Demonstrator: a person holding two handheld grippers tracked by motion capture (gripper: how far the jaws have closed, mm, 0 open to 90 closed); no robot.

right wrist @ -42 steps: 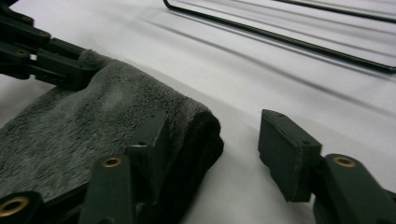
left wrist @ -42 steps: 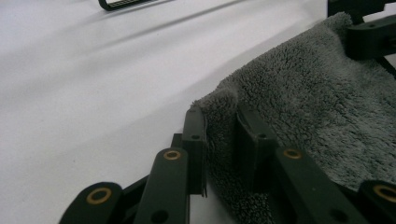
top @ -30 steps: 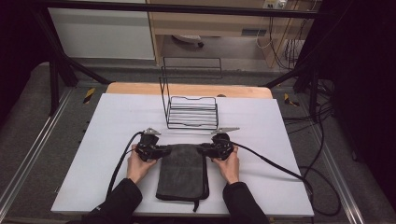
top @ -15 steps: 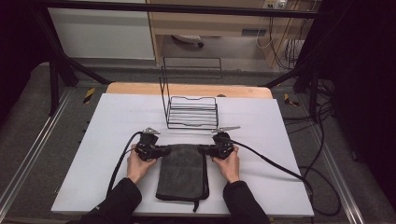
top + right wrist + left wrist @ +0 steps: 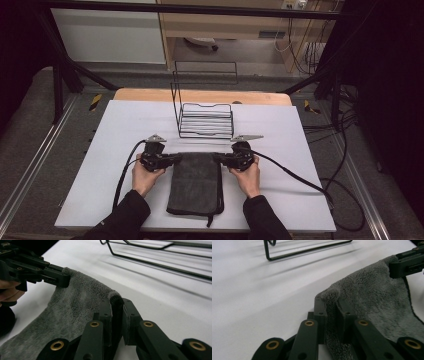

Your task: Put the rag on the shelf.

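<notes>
A dark grey towel point(image 5: 196, 182) lies folded on the white table point(image 5: 100, 150), its long side running toward the person. My left gripper point(image 5: 174, 159) is shut on the towel's far left corner point(image 5: 331, 293). My right gripper point(image 5: 219, 158) is shut on the far right corner point(image 5: 115, 298). In the left gripper view the fleecy cloth point(image 5: 372, 305) spreads to the right, with the other gripper's jaws at its far edge. The right gripper view shows the towel point(image 5: 72, 307) stretching left to the other gripper, held by a hand point(image 5: 8, 291).
A black wire rack point(image 5: 205, 112) stands upright just beyond the towel, near the table's middle back. Its base wires appear in both gripper views point(image 5: 307, 248) point(image 5: 160, 262). Cables point(image 5: 295, 175) trail from the grippers over the table. Bare white surface lies on both sides.
</notes>
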